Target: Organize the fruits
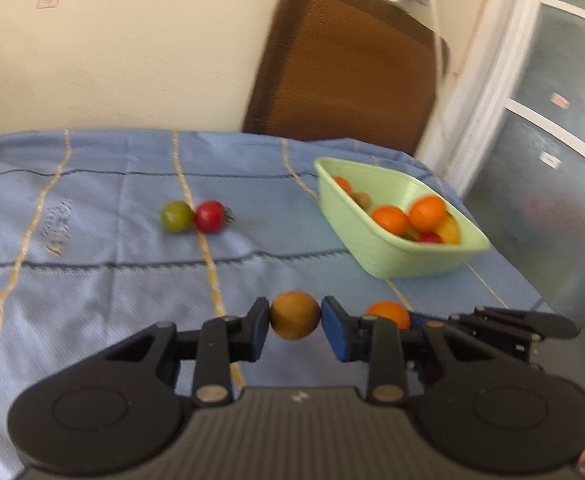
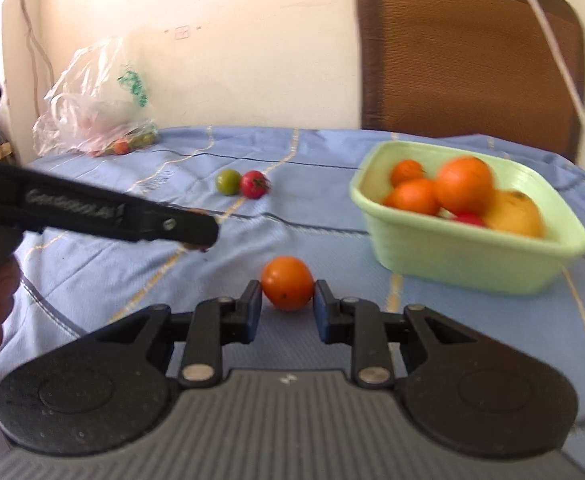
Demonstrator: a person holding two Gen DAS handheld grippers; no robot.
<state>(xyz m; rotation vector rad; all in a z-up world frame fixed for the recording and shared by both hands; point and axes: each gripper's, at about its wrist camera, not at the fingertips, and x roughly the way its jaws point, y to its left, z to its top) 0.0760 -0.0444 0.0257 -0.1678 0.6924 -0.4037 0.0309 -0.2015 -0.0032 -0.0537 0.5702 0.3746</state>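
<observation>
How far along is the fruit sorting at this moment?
Done: several orange, red and yellow fruits already lie in the green tub. In hand: the left gripper is shut on a brownish fruit, the right gripper on an orange fruit. Left: a green fruit and a red fruit, touching, on the blue tablecloth.

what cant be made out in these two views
- Lower fruit in the pale green plastic tub: both views, hidden under the orange fruits on top.
- Contents of the clear plastic bag: right wrist view, small and blurred; cut off at the left wrist view's edge.
- Left hand-held gripper's brownish round fruit: hidden in the right wrist view by the gripper's side.
</observation>
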